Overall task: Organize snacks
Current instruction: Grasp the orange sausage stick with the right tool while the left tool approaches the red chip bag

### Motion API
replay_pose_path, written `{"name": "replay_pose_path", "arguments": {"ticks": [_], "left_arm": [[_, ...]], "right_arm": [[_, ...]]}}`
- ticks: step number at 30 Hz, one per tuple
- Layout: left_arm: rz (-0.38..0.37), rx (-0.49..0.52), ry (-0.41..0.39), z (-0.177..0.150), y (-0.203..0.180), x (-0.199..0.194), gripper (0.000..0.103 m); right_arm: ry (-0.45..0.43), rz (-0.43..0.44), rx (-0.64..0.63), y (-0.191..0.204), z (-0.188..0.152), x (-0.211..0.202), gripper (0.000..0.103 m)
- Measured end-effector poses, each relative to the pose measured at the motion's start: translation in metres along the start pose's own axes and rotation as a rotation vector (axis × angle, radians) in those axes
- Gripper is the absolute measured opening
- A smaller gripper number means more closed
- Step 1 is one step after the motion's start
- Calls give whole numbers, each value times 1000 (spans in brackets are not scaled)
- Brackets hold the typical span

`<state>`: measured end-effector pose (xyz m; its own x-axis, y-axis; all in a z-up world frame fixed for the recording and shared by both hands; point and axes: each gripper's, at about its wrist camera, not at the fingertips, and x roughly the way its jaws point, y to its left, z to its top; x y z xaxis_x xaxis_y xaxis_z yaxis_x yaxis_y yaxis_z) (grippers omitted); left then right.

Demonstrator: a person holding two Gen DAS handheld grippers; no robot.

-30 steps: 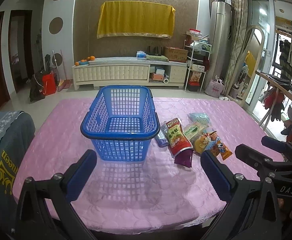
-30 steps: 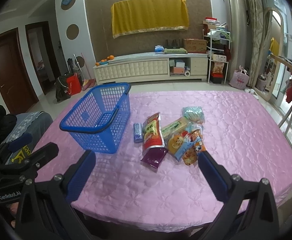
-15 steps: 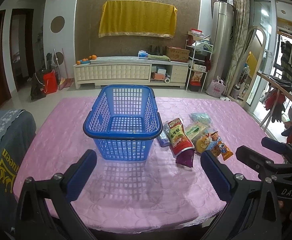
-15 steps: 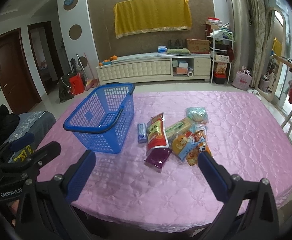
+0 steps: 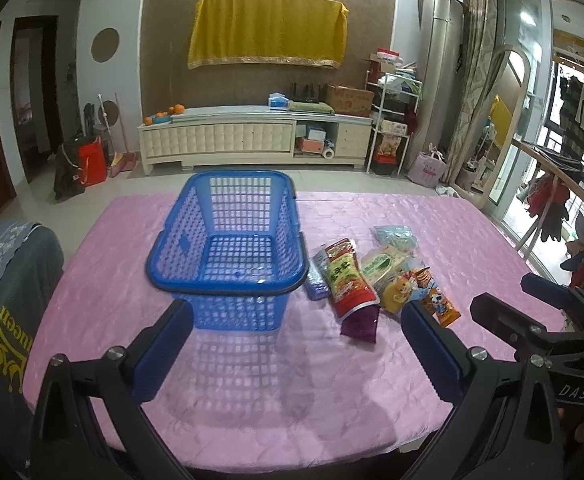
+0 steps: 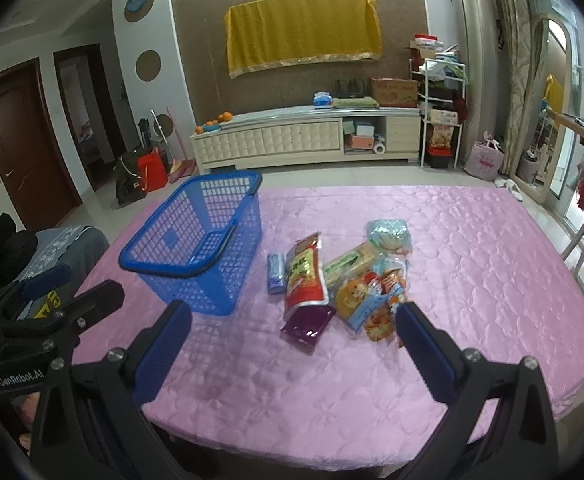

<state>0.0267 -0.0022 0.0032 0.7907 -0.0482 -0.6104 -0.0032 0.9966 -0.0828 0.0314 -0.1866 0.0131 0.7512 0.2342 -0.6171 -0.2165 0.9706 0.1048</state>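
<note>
The surface (image 6: 472, 264), under a pink quilted cover, fills the lower half of both views, and everything you need sits on it. The biggest thing is the blue basket (image 5: 227, 240), upright on the left part of the surface with nothing visible inside it; just to its right lies the cluster of snacks (image 6: 332, 280), overlapping one another in a loose heap. From that heap you can pick out a long red packet (image 6: 306, 276) nearest the basket side, a purple pouch (image 6: 306, 322) poking out from under its near end, a green-and-cream packet (image 6: 350, 266), a pale blue-green bag (image 6: 388, 232) at the far end, bright cartoon-printed packets (image 6: 372, 306) on the near right, and a small blue wrapped piece (image 6: 275, 274) lying between the red packet and the basket. Your left hand-held gripper (image 5: 296, 348) hangs in front of the basket, jaws spread wide and empty; your right hand-held gripper (image 6: 292, 348) faces the heap, equally wide apart and holding nothing. By my reading no snack has gone in yet, so you are at the first pick. The next move likely calls for lowering the right one onto a packet on top or at the near edge, such as the purple pouch, closing across its narrow width, then carrying it over the basket rim.
</note>
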Motion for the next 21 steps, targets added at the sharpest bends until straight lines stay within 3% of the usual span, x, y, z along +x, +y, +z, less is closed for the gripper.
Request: {"name": "replay_pose_path", "arguments": {"ticks": [14,21], "left_arm": [[-40,98,105,44,-71,85,103],[-48,106,214,42,-90,140,103]], "right_arm": [[55,-73,50,-84,31,39,103],[161,-83,55,-118,23,83,102]]}}
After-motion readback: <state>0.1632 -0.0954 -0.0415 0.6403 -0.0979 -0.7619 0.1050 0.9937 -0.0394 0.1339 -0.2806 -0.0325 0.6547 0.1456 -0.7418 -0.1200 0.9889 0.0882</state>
